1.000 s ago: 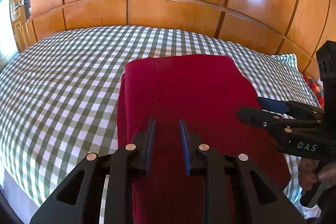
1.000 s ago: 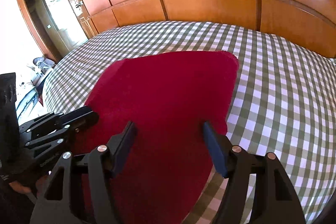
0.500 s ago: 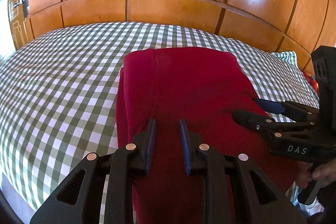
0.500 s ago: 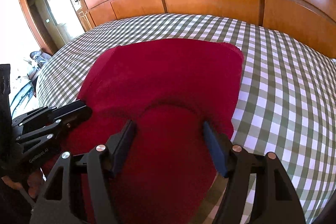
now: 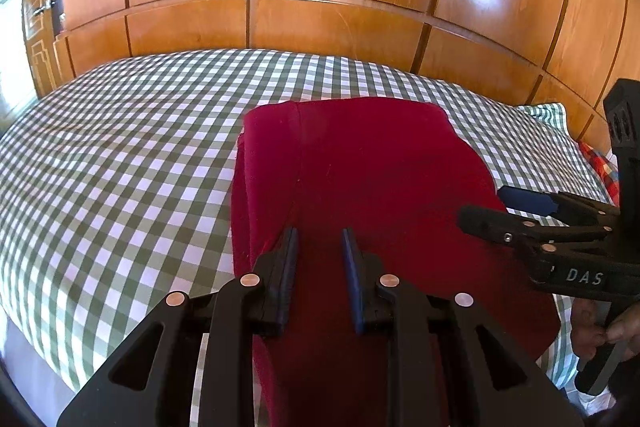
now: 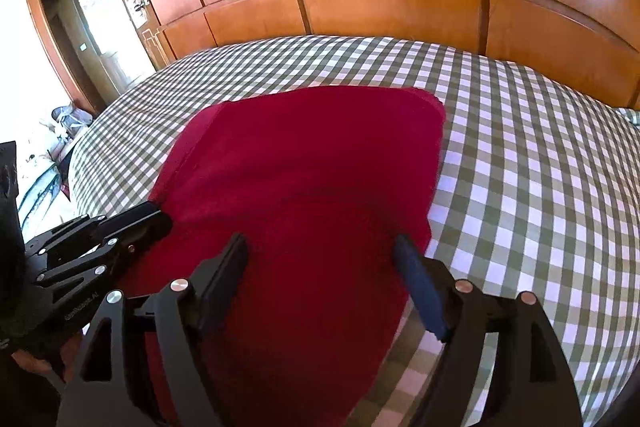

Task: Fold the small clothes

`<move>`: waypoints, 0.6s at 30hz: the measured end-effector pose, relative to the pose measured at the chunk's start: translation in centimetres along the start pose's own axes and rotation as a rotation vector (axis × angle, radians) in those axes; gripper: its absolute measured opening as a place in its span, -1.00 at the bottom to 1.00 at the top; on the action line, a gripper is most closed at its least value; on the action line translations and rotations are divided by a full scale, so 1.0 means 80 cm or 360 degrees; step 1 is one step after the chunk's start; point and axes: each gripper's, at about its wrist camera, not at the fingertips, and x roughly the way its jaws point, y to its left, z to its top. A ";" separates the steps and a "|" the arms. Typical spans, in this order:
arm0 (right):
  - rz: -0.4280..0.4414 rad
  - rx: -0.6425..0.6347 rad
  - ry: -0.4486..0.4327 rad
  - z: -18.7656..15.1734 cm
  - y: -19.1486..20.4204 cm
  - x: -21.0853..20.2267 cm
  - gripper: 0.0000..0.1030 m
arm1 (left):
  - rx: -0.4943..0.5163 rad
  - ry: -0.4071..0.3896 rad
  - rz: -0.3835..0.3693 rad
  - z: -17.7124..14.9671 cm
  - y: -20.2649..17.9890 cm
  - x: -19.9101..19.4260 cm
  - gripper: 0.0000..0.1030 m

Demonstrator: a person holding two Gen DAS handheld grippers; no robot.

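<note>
Left tongs (image 5: 318, 243), narrowly parted and empty, hover over a folded crimson fleece garment (image 5: 360, 187) on the green-checked bed (image 5: 120, 167); at three o'clock, right tongs (image 6: 324, 251), just widening, straddle its edge for the next fold.

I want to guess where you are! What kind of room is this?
Most likely a bedroom. A red garment lies on a bed with a green checked sheet, shiny wooden wardrobe doors stand right behind it, and a doorway opens to one side.
</note>
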 end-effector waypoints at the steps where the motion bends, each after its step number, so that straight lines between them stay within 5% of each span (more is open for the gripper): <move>1: 0.0004 0.0012 -0.0006 -0.001 -0.002 -0.005 0.48 | -0.0009 -0.0007 -0.0004 0.000 0.001 -0.004 -0.58; 8: 0.0059 0.0107 -0.0012 -0.022 -0.015 -0.039 0.48 | -0.0021 -0.0048 -0.0015 -0.002 0.007 -0.027 -0.37; 11: 0.0163 0.0213 0.0018 -0.026 -0.031 -0.044 0.50 | -0.0103 -0.0070 0.0007 0.006 0.026 -0.030 0.26; 14: 0.0310 0.0360 0.0048 -0.028 -0.051 -0.043 0.63 | -0.0226 0.0031 -0.0073 0.013 0.056 -0.013 0.40; 18: 0.0456 0.0506 0.0115 -0.030 -0.073 -0.025 0.64 | -0.0344 0.0236 -0.0366 0.019 0.080 0.020 0.43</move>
